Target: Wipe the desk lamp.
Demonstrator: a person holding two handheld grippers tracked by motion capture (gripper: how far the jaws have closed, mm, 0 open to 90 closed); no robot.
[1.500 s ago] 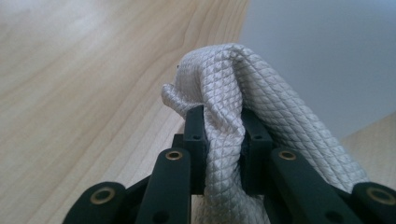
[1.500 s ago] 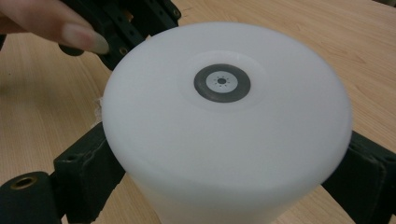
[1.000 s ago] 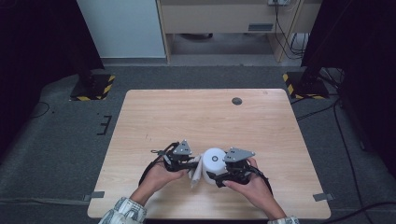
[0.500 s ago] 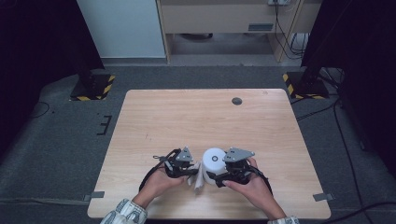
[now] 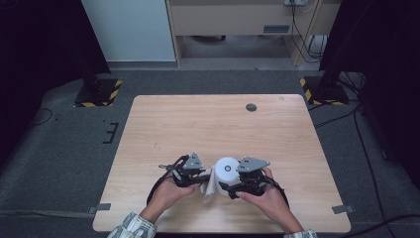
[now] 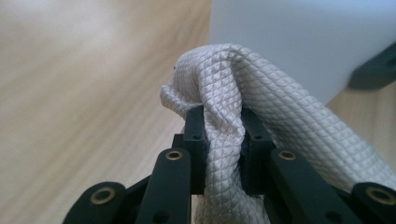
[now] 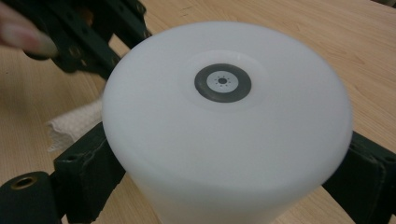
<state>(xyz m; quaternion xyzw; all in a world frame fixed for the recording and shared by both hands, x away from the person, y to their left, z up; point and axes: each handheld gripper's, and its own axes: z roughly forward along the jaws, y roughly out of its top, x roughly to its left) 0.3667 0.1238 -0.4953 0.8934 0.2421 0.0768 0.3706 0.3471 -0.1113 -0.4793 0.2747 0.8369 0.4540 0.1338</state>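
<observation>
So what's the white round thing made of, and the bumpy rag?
The white cylinder looks like matte, milky plastic: smooth, evenly frosted, no shine, with a dark ring set in its top. The rag looks like woven or quilted cloth, maybe microfibre: a fine diamond pattern, soft folds where it bunches.

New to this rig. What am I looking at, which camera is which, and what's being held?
No robot arm here: a person holds a two-jaw gripper in each hand at a wooden table. The high view looks down from above; the other two cameras ride on the grippers, looking along their black jaws. The left gripper is shut on a white quilted cloth. The right gripper clamps a white cylinder with a dark ring on top. A small dark disc sits near the table's far edge.
</observation>
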